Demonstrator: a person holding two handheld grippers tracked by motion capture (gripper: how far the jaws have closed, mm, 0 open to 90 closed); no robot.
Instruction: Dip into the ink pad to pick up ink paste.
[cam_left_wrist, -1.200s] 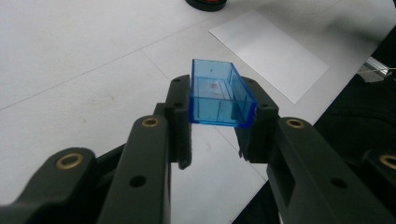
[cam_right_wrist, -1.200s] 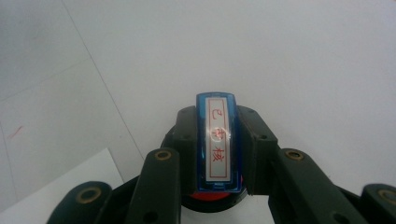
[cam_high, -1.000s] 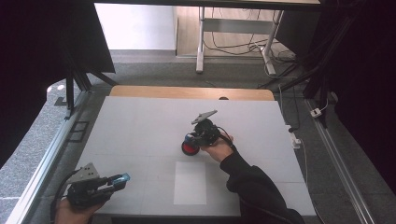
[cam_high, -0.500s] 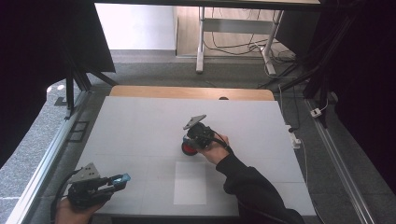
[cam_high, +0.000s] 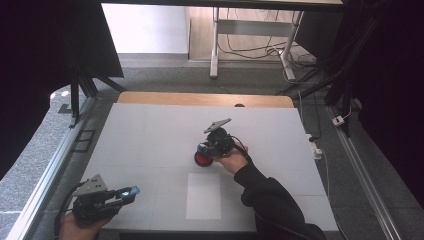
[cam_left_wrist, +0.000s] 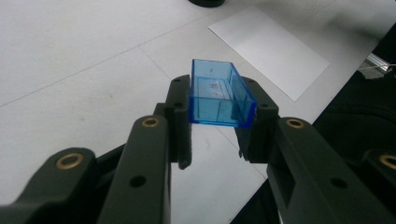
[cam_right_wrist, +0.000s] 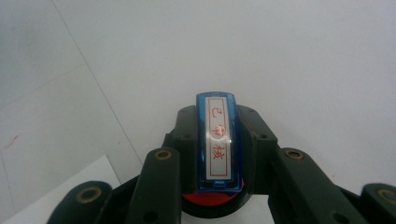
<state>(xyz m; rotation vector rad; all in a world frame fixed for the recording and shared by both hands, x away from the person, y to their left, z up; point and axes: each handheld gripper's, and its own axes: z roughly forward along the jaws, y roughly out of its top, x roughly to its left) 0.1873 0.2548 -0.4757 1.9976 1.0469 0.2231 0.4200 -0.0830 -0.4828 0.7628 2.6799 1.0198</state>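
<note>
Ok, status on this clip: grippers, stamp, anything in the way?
Left gripper shut on blue cap. Right gripper shut on stamp, over red ink pad. White paper nearby, unobstructed.

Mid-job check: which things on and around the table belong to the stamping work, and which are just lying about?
In the job:
- blue stamp, held in the right claw
- red ink pad, under the stamp
- clear blue cap, held in the left claw
- white paper sheet on the table

Lying about:
- small dark object at the table's far edge
- white plug on the floor
</note>
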